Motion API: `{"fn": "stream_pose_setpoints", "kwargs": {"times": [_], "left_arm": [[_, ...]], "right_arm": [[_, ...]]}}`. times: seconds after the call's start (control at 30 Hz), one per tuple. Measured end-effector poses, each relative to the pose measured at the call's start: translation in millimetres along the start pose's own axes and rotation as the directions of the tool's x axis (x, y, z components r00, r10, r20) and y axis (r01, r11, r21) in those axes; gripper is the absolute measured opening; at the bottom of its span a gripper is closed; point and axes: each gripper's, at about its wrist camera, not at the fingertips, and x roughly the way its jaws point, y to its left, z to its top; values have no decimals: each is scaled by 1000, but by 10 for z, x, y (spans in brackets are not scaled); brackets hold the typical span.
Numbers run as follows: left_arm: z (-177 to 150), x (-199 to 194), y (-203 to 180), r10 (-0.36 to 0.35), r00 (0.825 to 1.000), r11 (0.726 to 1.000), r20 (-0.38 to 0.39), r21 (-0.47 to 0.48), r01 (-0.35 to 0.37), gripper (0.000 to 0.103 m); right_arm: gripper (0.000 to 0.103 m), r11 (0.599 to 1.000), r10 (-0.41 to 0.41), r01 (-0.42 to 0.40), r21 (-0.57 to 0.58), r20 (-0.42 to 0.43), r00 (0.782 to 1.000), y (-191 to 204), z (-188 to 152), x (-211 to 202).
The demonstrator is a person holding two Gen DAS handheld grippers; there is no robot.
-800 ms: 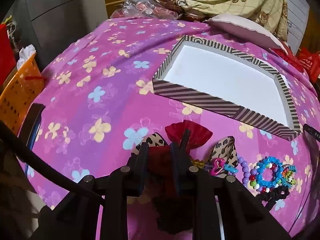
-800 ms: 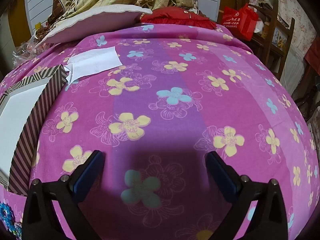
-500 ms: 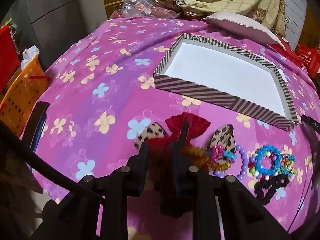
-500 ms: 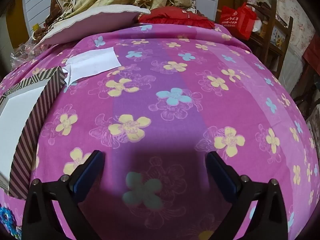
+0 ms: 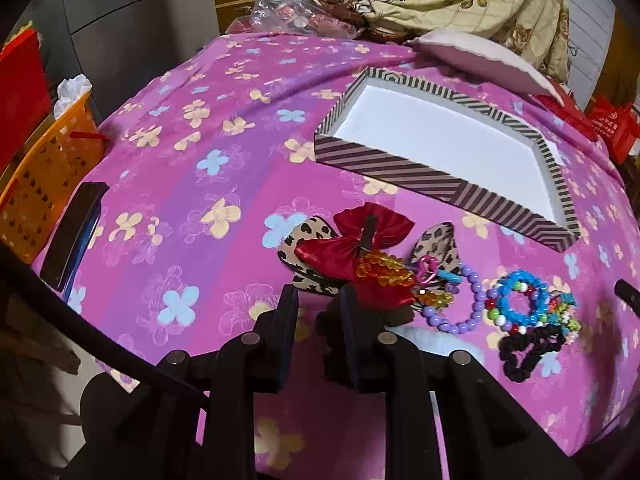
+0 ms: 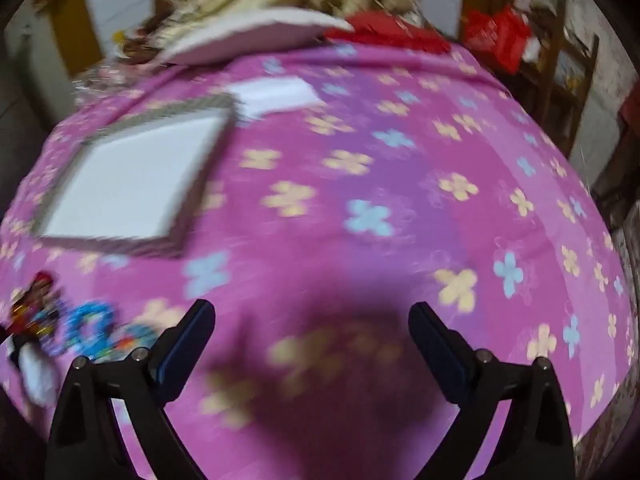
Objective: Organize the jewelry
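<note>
The left claw (image 5: 316, 312), nearly closed and holding nothing, is the nearer: the red satin hair bow (image 5: 356, 252) lies just ahead, slightly right, on the pink flowered bedsheet (image 5: 192, 184). The right claw (image 6: 312, 336) is wide apart.

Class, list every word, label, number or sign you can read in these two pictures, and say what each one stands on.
None can be read.
Red shopping bag at the far right of the left wrist view: pale print, too small to read.
Right wrist view: motion-blurred; the red bag there shows no legible text.
</note>
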Motion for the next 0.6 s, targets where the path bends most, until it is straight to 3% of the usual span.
{"fn": "stream_pose_setpoints", "kwargs": {"times": [0.3, 0.6], "left_arm": [[-36, -185, 38, -16, 1000, 1000, 24, -2, 16, 43], [-53, -240, 119, -4, 1000, 1000, 27, -12, 4, 43]], "right_arm": [[100, 991, 72, -65, -113, 61, 996, 1034, -122, -412], [100, 980, 128, -121, -156, 35, 991, 1365, -212, -434]]}}
